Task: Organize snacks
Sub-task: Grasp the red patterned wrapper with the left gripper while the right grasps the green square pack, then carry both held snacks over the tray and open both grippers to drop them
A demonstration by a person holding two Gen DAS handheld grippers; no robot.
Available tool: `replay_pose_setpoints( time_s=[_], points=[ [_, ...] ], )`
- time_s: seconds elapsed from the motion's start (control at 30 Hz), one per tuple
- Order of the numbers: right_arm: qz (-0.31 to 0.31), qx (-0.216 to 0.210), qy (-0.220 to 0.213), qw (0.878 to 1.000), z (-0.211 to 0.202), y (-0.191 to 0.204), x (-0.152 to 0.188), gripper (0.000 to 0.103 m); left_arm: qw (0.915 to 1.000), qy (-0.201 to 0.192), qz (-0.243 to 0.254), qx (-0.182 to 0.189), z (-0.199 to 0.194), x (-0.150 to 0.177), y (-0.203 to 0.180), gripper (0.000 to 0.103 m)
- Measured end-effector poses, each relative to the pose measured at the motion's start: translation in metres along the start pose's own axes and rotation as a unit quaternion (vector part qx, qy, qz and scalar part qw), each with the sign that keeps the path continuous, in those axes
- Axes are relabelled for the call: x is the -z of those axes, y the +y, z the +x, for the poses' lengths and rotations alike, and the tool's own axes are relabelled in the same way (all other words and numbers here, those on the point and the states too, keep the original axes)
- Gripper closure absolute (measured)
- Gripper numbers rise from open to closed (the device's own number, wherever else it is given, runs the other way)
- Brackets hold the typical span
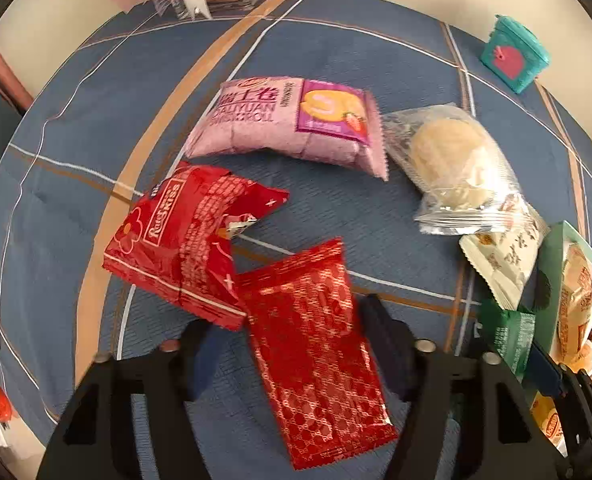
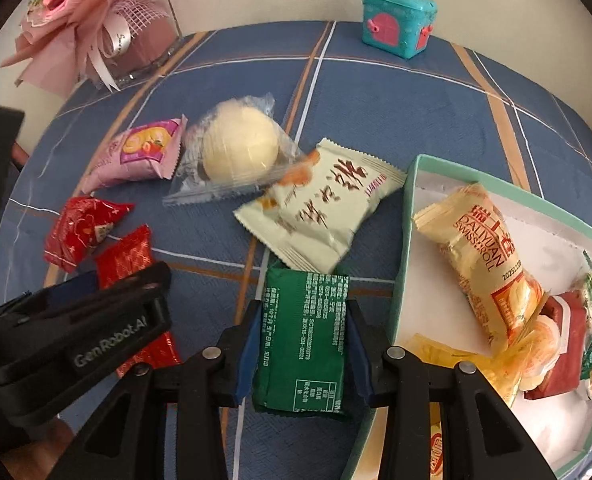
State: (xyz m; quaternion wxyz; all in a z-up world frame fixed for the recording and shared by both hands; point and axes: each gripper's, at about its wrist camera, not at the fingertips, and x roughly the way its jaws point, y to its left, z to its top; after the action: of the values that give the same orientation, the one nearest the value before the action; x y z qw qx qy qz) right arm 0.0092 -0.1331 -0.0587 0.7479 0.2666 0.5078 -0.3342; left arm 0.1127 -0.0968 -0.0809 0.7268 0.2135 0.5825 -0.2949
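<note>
Fingers of the right gripper (image 2: 302,344) are closed against both sides of a flat dark-green foil snack packet (image 2: 304,336), just beside the pale-green cardboard box (image 2: 402,248) to their right. The left gripper (image 1: 292,348) stands wide apart, a glossy red patterned foil packet (image 1: 316,356) lying between its fingers (image 1: 384,344); whether they touch it I cannot tell.

A: Right gripper (image 2: 302,344): black frame, blue pads (image 2: 249,344), silver screws (image 2: 211,353).
B: Left gripper (image 1: 292,344), lower frame: same black build; its side reads "GenRobot.AI".
</note>
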Motion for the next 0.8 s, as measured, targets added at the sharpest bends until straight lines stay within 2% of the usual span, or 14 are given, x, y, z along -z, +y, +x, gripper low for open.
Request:
replay_pose_setpoints(
  time_s=[0.13, 0.23, 0.5, 0.8],
  points=[
    [0.008, -0.006, 0.002, 1.000, 0.000, -0.003, 0.001, 0.061, 1.0000, -0.003, -0.004, 0.004, -0.005, 0.003, -0.004, 0.049],
    [0.011, -0.010, 0.002, 1.000, -0.004, -0.008, 0.000, 0.061, 0.9997, -0.006, -0.012, 0.020, -0.010, 0.005, 0.001, 0.054],
    [0.030, -0.026, -0.011, 0.999, -0.033, -0.023, -0.002, 0.061, 0.9981, -0.028, -0.024, 0.049, -0.038, 0.004, 0.008, 0.056],
    [0.036, -0.046, -0.026, 0.998, -0.065, -0.027, -0.003, 0.061, 0.9953, -0.071, -0.030, 0.059, -0.078, 0.006, 0.020, 0.057]
  ],
)
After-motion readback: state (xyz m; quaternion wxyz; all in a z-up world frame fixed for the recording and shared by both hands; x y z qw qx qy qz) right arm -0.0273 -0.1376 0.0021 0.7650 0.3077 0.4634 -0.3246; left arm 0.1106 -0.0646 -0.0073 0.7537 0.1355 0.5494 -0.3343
